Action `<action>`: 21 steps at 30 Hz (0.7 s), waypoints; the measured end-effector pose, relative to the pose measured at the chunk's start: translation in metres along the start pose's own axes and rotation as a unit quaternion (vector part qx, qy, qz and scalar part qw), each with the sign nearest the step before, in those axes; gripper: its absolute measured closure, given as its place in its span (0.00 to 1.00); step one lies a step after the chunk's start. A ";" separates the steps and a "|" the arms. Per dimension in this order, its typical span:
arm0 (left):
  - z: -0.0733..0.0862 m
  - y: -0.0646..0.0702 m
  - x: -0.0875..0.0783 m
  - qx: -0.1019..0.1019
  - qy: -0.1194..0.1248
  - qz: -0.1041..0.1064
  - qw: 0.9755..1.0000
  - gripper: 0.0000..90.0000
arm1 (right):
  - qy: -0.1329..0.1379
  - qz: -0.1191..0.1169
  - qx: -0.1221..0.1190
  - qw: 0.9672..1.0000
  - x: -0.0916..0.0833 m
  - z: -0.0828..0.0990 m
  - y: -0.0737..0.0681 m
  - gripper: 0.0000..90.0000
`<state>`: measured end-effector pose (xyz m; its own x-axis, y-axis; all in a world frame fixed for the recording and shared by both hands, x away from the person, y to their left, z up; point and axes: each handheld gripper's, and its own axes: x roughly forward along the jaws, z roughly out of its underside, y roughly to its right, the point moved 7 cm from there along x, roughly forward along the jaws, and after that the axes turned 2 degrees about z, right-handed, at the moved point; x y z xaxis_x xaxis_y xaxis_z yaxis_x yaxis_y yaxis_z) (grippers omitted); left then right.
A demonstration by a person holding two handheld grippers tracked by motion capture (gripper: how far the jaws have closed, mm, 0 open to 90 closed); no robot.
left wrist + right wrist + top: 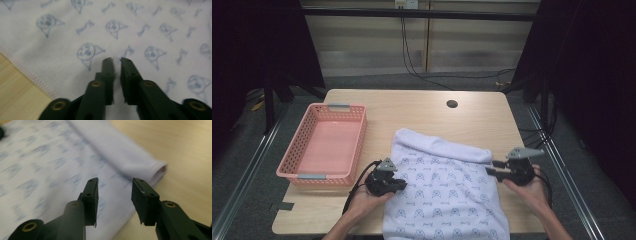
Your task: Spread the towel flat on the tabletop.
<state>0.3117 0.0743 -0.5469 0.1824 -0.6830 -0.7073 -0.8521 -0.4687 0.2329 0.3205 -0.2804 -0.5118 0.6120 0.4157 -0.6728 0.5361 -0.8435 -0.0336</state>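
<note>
Wooden table [422, 107] carried a white printed cloth [447, 185], its near end hanging over the front edge and its far edge folded over. Left gripper [387, 181] sat clenched at the cloth's left side, nothing visibly pinched. Right gripper [499, 170] hovered at the fold's right end, jaws parted with nothing between them. Risk, as judged: closing short would catch one layer or miss the fold [140, 162], and uneven pulls would skew the cloth. Pink basket [324, 145] stood apart at left, not obstructing; a hole [452, 104] lay beyond.
</note>
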 end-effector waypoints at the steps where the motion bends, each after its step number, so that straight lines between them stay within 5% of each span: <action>1: 0.002 0.001 -0.001 -0.007 -0.001 0.006 1.000 0.97 | 0.003 0.011 0.002 1.000 0.007 -0.007 0.010 0.60; 5: 0.010 0.006 -0.008 -0.004 -0.008 0.023 1.000 0.97 | 0.004 0.032 0.025 0.999 0.036 -0.029 0.038 0.58; 12: 0.013 0.010 -0.011 -0.010 0.001 0.037 0.999 0.88 | -0.038 0.029 0.031 0.998 0.076 -0.024 0.042 0.63; 13: 0.014 0.010 -0.011 -0.013 -0.001 0.037 0.999 0.87 | -0.042 0.014 0.020 0.999 0.079 -0.023 0.038 0.81; 14: 0.013 0.010 -0.011 -0.012 -0.001 0.039 0.999 0.87 | -0.042 0.014 0.020 0.999 0.079 -0.023 0.038 0.81; 15: 0.013 0.009 -0.011 -0.010 -0.002 0.039 0.999 0.87 | -0.044 0.013 0.019 0.999 0.079 -0.024 0.037 0.92; 17: 0.012 0.008 -0.010 -0.007 -0.003 0.034 0.999 0.86 | -0.034 0.020 0.011 0.999 0.077 -0.031 0.040 0.96; 21: 0.010 0.006 -0.009 -0.011 0.000 0.035 0.999 0.86 | 0.003 0.035 0.032 0.999 0.072 -0.050 0.059 0.96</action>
<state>0.3002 0.0829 -0.5462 0.1230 -0.7146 -0.6886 -0.8515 -0.4324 0.2966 0.4253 -0.2828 -0.5250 0.6497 0.3573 -0.6710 0.4545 -0.8901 -0.0339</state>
